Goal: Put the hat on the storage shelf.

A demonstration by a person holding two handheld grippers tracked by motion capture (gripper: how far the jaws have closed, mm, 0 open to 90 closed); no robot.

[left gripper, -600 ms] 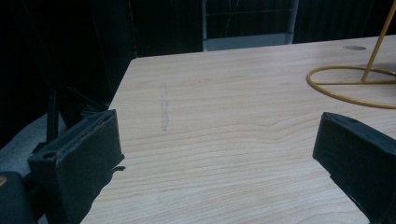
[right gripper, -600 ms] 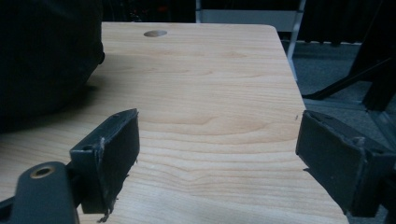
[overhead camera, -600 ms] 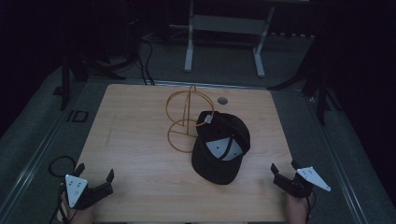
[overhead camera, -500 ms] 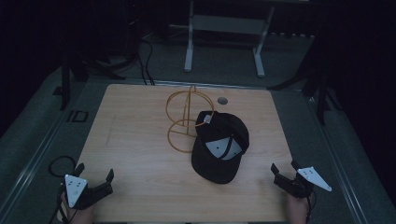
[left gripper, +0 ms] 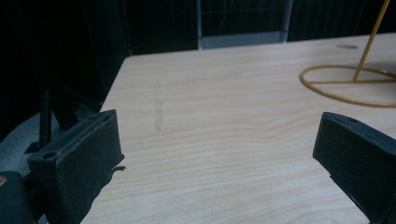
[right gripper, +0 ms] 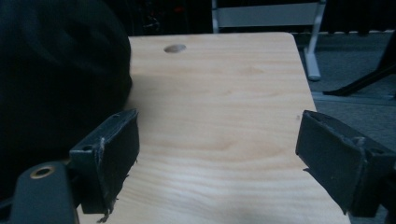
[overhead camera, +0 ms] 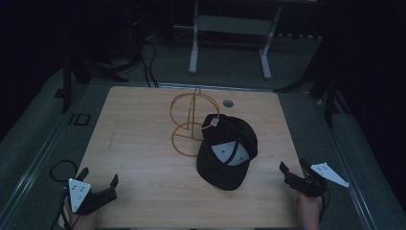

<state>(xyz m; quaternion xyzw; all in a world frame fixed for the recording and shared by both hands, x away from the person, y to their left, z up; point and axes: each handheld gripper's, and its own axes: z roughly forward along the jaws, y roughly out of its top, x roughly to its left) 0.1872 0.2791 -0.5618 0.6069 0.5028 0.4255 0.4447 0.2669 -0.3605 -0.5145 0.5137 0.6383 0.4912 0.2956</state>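
High view: a light wooden table [overhead camera: 143,139] in a dark room. Near the middle, a gold wire stand [overhead camera: 191,122], standing up, with a ring for a foot and a ring on top. Just to its right, a black cap [overhead camera: 227,153], lying on the table, touching the stand, with a white patch on it and a small tag up by the stand. A little round hole [overhead camera: 228,103] in the table behind the cap. At the near left corner, the left gripper [overhead camera: 98,179], held in a hand, jaws wide apart with nothing between them, well away from the cap. At the near right edge, the right gripper [overhead camera: 293,168], held in a hand too, jaws apart and empty, near the cap's brim but not touching. A grey frame with legs [overhead camera: 230,36] on the floor behind the table.

Left gripper view: two black jaws of the left gripper [left gripper: 215,154], far apart, holding nothing, over bare wood. Up at the right, the foot ring of the wire stand [left gripper: 350,84] with its thin pole going up.

Right gripper view: two black jaws of the right gripper [right gripper: 217,149], far apart, holding nothing. At the left, the big dark shape of the cap [right gripper: 56,79], just beside the left jaw; touching or not, cannot tell. Farther back, the round hole [right gripper: 175,48] in the table top.
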